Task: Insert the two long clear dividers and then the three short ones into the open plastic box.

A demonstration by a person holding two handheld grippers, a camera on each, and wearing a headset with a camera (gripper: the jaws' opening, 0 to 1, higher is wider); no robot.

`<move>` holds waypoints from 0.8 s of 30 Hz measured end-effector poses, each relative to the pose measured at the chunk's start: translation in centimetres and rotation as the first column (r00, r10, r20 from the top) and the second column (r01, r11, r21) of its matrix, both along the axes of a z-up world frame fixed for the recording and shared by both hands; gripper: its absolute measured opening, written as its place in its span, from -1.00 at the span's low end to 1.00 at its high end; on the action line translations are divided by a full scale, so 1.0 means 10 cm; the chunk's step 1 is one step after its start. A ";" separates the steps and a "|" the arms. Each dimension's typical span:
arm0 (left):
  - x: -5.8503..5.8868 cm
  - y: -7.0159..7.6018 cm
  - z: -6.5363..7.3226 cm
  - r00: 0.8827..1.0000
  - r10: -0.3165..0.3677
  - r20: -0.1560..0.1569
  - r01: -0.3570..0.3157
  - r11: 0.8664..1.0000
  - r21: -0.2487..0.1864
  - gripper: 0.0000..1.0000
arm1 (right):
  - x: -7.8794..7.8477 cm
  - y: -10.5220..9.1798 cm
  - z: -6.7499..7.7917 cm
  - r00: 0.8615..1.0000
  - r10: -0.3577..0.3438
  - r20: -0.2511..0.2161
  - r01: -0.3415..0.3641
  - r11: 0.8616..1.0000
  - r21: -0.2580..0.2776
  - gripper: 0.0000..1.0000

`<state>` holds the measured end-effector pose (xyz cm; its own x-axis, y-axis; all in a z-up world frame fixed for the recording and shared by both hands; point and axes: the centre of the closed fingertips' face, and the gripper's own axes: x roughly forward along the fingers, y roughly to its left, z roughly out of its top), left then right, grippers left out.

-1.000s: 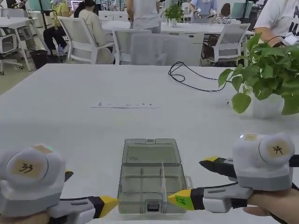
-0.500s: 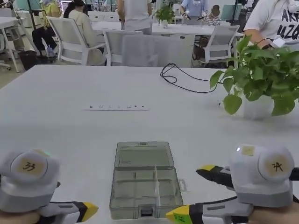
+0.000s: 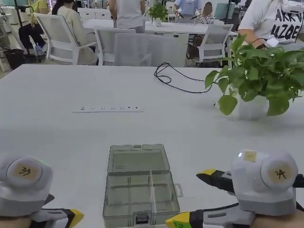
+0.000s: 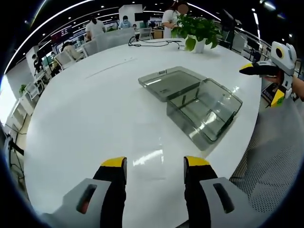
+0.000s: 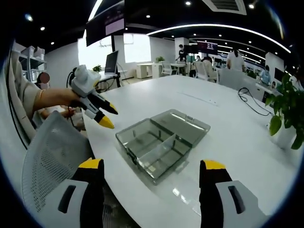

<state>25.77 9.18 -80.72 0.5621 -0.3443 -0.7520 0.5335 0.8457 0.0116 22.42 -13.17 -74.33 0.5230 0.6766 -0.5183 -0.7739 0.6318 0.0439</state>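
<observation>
We look from head height at the near edge of the tabletop (image 3: 71, 85), facing forward and down, with the box (image 3: 140, 190) close and low in the middle. The left claw (image 4: 155, 164) camera sits low over the tabletop on the box's left, looking across the box to the right claw (image 4: 262, 84). The right claw camera looks the opposite way from the box's right, with the box near. All three views share the box and the plant (image 3: 256, 80).
</observation>
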 end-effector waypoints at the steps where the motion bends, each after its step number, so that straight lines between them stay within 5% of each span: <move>1: 0.00 0.00 -0.02 1.000 -0.003 -0.005 0.003 1.000 0.003 -0.08 | 0.00 0.00 0.00 1.000 -0.002 0.000 0.002 1.000 0.000 0.66; 24: 0.01 0.02 -0.32 0.994 -0.025 -0.108 0.032 0.997 0.070 -0.29 | 0.08 -0.02 0.00 1.000 -0.024 -0.005 0.024 1.000 0.007 0.63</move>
